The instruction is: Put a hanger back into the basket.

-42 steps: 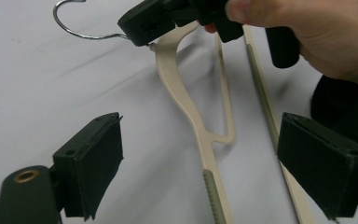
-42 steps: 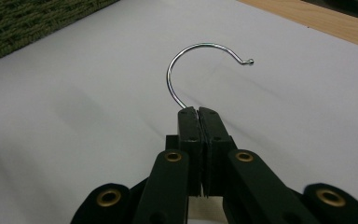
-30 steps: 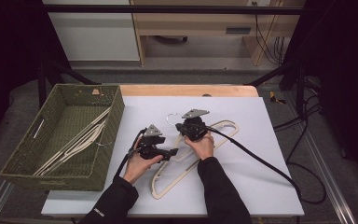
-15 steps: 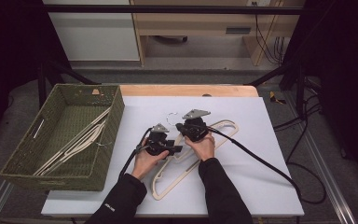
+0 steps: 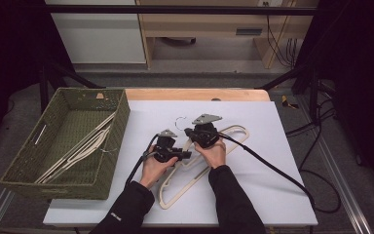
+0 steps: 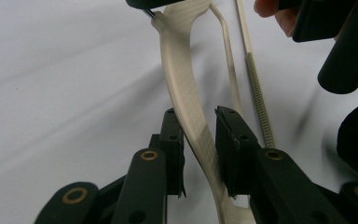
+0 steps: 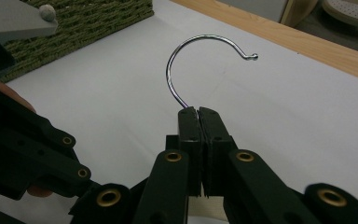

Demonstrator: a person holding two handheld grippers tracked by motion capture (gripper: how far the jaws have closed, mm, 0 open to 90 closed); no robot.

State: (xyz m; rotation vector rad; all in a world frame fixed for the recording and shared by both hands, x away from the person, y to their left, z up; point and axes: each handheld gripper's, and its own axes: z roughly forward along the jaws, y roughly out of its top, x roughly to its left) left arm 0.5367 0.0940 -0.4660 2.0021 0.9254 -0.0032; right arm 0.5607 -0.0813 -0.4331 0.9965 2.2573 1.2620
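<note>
A cream hanger (image 5: pixel 190 183) with a metal hook (image 5: pixel 180 122) lies on the white table top (image 5: pixel 272 165). My left gripper (image 5: pixel 187 155) holds one arm of the hanger (image 6: pixel 186 70). In the left gripper view its jaws (image 6: pixel 198 116) have just been closing, and the pads now press on both sides of that arm. My right gripper (image 5: pixel 190 130) sits at the hanger's neck. In the right gripper view it (image 7: pixel 198 112) is shut on the foot of the hook (image 7: pixel 204 36), which curves up and away over the table.
A green woven basket (image 5: pixel 114 141) stands at the table's left with several cream hangers (image 5: pixel 85 146) inside. A wooden strip (image 5: pixel 199 94) runs along the far edge. A black cable (image 5: pixel 272 168) trails from the right gripper across the table's right side.
The left gripper has shifted slightly right onto the hanger's arm and its jaws have closed on it. The right gripper has stayed shut on the hook.
</note>
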